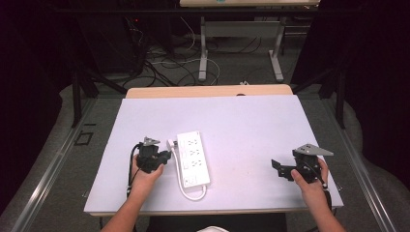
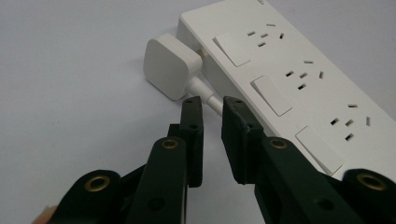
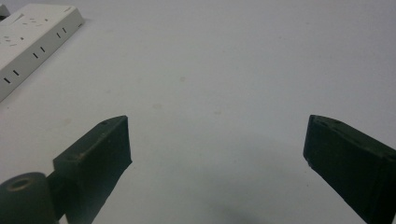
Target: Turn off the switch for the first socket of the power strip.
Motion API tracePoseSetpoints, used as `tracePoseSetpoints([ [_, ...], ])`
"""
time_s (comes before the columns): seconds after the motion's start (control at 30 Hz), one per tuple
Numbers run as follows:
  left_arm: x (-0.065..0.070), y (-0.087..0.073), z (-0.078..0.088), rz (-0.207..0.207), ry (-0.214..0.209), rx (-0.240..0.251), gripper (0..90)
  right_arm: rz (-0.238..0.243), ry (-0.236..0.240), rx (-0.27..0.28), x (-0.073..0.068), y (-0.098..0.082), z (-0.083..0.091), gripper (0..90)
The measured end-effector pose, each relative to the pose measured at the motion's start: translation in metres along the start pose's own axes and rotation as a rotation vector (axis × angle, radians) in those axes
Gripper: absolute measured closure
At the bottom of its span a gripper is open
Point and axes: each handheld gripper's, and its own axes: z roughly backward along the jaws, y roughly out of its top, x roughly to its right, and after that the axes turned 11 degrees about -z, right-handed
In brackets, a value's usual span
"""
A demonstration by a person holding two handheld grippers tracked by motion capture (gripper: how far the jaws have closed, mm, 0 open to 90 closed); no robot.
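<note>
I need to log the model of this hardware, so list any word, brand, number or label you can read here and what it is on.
No text can be read in these views.
Power strip: its white top shows sockets and blank switch pads, no legible print.
Plug: plain white, no marking visible.
Left gripper and right gripper: black jaws, no lettering visible.

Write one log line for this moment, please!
left tool: nearly closed around cord by plug | right tool: open, empty | power strip: flat on table
</note>
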Motion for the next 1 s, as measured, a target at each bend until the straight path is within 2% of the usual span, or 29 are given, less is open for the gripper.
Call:
tracePoseSetpoints([
  [0.17,-0.0007,-0.0006,0.0001,0.001,0.004,0.004,74.1,0.001,-0.001,-0.001,0.0002,0.0,-0.0001,7.0],
  [0.47,-0.0016,-0.0015,0.0006,0.005,0.003,0.015,63.2,0.002,0.003,-0.006,0.0007,0.0002,0.0004,7.0],
  [0.87,0.0037,0.0008,0.0027,-0.021,0.0,0.026,43.7,-0.001,-0.004,0.0,0.0002,-0.0001,-0.0004,7.0],
  [1.0,0.0043,0.0024,0.0045,-0.036,-0.023,0.039,38.5,-0.004,-0.002,0.001,-0.0002,0.0001,-0.0001,7.0],
])
